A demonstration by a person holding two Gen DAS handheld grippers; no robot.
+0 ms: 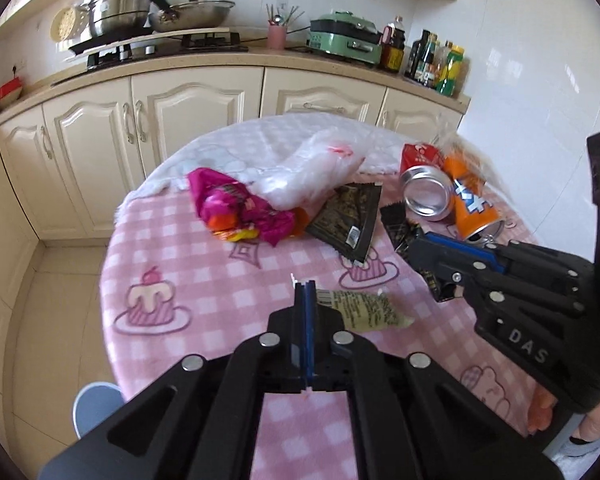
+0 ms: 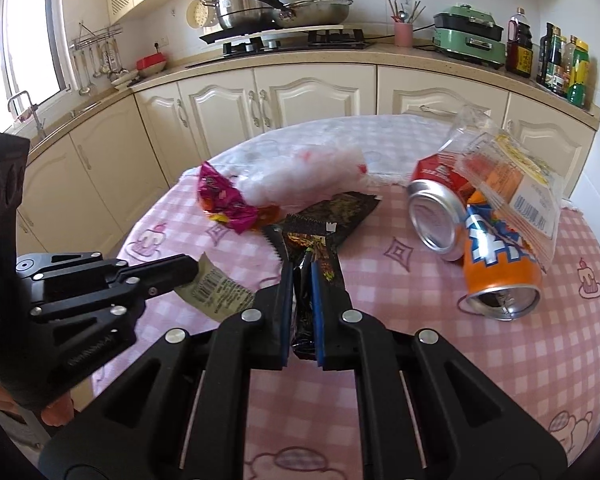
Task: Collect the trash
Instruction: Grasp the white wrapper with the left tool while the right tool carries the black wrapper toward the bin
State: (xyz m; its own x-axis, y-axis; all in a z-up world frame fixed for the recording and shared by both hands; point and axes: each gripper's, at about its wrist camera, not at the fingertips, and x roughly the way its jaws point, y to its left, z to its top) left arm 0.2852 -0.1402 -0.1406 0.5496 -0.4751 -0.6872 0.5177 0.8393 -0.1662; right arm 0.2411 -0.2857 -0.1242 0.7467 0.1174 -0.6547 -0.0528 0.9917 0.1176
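- Left gripper [image 1: 305, 292]: jaws pressed together on the thin edge of a pale green sachet [image 1: 362, 309], which lies flat on the pink checked cloth [image 1: 204, 280] near the counter's near edge.
- Right gripper [image 2: 302, 276]: jaws narrow, clamping a crumpled black wrapper [image 2: 305, 312] between the blue pads [image 2: 318, 312]; the wrapper's serrated top sticks up past the jaws.
- The two grippers sit near each other over the near part of the counter, left sachet just beside the right jaws.
- Flat black packet [image 1: 346, 216] lies mid-counter, touching a magenta wrapper [image 1: 236, 206] on its left side.
- White plastic bag [image 1: 312, 168] is slumped behind both, toward the far edge.
- Red can [image 2: 434, 208] and orange can [image 2: 500, 268] lie on their sides at the right edge, touching each other.
- Clear plastic bag [image 2: 512, 184] with a barcode label drapes over both cans.
- Kitchen worktop behind: stove [image 2: 292, 38] with pots, green cooker [image 2: 470, 38], bottles [image 2: 564, 64] in the right corner.
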